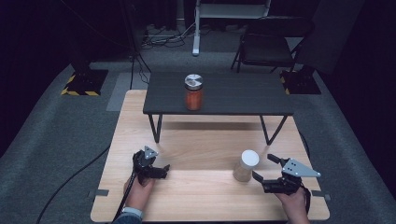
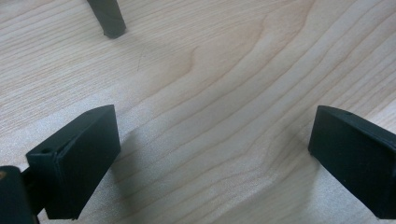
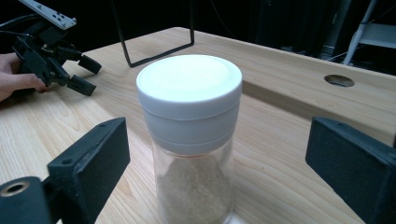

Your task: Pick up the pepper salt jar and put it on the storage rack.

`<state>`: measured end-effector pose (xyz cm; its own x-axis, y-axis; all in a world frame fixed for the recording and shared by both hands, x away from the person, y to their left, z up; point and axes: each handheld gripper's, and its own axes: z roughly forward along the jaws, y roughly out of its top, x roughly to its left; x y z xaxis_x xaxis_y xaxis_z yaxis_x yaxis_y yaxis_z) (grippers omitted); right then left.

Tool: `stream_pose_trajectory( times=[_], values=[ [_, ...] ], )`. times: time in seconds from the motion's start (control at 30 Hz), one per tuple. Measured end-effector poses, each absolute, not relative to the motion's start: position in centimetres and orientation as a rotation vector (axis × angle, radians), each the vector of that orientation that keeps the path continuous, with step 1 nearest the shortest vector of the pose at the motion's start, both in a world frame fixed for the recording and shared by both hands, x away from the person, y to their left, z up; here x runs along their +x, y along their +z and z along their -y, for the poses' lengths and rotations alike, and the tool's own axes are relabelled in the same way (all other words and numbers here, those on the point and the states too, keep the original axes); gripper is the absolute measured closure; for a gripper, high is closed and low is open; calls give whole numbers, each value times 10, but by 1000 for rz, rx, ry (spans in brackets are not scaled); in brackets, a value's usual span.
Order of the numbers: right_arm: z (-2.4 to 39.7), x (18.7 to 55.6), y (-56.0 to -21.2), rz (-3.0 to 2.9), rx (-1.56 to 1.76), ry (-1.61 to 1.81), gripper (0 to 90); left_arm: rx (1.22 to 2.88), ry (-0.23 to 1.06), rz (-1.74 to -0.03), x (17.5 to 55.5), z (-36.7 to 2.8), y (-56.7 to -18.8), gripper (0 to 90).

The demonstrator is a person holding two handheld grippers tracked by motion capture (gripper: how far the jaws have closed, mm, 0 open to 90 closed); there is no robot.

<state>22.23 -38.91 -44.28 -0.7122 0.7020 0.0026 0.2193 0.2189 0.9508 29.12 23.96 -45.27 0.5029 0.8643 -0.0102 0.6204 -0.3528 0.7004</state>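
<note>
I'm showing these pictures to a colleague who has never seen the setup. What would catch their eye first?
Probably the white-lidded jar of pale powder, standing upright on the wooden table between the wide-open jaws of the right gripper, not yet touched. Next, the orange-filled jar with a silver lid, on the small dark shelf farther back. The left gripper hangs open over bare wood.

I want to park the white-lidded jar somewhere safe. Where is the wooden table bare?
Bare wood lies between the left claw and the white-lidded jar, and along the near edge of the wooden table between the hands. Tighter: under the black shelf, between its legs; the shelf carries an orange jar. The right claw flanks the white-lidded jar.
</note>
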Motion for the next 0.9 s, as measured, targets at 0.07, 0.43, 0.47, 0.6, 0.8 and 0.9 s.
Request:
stream_pose_trajectory(
  times=[0.07,0.43,0.47,0.6,0.8,0.9],
  values=[
    [389,226,-444,-2074,855,1519,63,2095,483,-1213,291,-239,-453,18],
    [366,246,-447,-2143,836,1506,73,2095,484,-1219,291,-238,-453,14],
    [364,248,-447,-2151,833,1502,74,2095,484,-1219,291,-238,-453,13],
    [357,254,-448,-2164,834,1496,82,2094,485,-1222,291,-238,-452,13],
    [355,258,-449,-2163,828,1506,204,2092,487,-1226,291,-237,-453,13],
    [356,256,-449,-2154,813,1495,300,2092,486,-1226,291,-237,-453,13]
  ],
)
